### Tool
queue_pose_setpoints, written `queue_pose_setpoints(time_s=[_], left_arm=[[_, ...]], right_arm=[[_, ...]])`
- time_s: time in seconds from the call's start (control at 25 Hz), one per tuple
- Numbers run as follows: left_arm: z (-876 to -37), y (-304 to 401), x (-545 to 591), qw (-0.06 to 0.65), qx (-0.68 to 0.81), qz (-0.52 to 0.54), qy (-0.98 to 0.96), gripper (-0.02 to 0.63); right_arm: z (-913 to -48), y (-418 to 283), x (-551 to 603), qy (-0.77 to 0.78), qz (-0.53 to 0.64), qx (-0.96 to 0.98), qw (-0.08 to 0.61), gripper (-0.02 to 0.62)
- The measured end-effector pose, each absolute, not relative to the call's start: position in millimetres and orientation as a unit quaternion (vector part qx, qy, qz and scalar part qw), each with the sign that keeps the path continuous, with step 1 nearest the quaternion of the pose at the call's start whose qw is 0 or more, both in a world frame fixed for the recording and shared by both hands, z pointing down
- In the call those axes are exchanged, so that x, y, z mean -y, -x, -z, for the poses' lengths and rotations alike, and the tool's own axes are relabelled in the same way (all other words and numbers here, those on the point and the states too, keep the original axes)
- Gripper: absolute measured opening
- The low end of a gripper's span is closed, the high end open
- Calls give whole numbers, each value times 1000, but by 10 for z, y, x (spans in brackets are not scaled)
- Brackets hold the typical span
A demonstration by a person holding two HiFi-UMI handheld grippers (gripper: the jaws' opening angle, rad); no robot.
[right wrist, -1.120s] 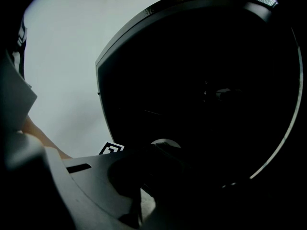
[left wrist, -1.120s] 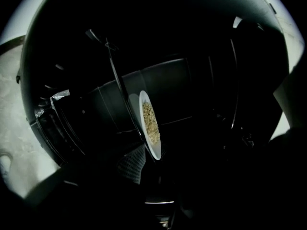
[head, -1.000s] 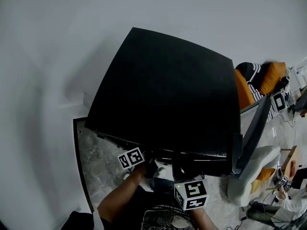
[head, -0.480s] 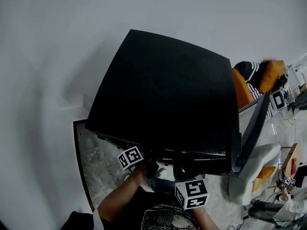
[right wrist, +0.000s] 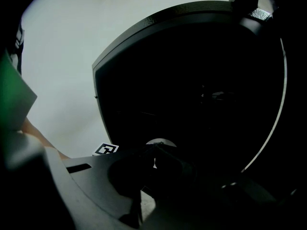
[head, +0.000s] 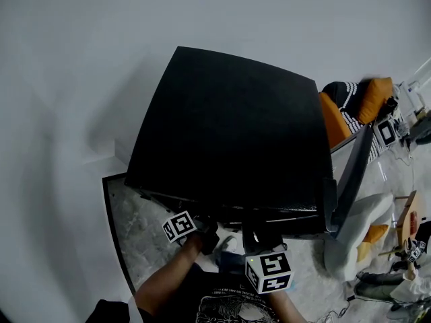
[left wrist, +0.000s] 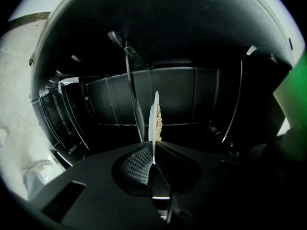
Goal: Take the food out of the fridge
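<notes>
A black fridge [head: 236, 133] fills the middle of the head view, its door [head: 353, 173] swung open to the right. Both grippers reach under its front edge: my left gripper [head: 207, 234] and my right gripper [head: 259, 241]. In the left gripper view the left gripper [left wrist: 153, 157] is shut on the rim of a white plate [left wrist: 154, 114], seen edge-on, with crumbly beige food [left wrist: 159, 119] on it, inside the dark fridge. The right gripper [right wrist: 154, 159] looks shut, jaws together. A pale round shape [right wrist: 156, 142] sits just beyond its tips, too dark to identify.
A glass shelf [left wrist: 132, 90] runs close beside the plate inside the fridge. The left gripper's marker cube [right wrist: 104, 149] shows to the left of the right jaws. Marbled floor [head: 135, 227] lies left of the fridge; an orange cushion [head: 377, 96] and white furniture [head: 357, 227] crowd the right.
The head view has drifted slightly. The left marker cube has slid a little down and left; both grippers stay at the fridge's mouth.
</notes>
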State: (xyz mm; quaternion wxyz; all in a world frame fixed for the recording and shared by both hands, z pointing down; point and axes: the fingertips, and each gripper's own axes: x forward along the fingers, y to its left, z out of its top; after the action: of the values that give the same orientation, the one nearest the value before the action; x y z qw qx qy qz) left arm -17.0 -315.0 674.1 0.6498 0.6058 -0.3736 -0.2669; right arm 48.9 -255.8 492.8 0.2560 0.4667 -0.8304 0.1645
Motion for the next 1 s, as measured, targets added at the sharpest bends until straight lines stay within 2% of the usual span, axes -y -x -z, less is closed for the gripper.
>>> queue_pose_setpoints(time_s=[0.4,1.0], left_arm=[[-6477,349,2818,654,343,237,-631,22],[-5879,506,2305,660,290,250,-647,23]], right_arm=[[-4904,-234,2261,-513,-188,805,231,22],[-4859,-42,1863,-558,-210,776,205,23]])
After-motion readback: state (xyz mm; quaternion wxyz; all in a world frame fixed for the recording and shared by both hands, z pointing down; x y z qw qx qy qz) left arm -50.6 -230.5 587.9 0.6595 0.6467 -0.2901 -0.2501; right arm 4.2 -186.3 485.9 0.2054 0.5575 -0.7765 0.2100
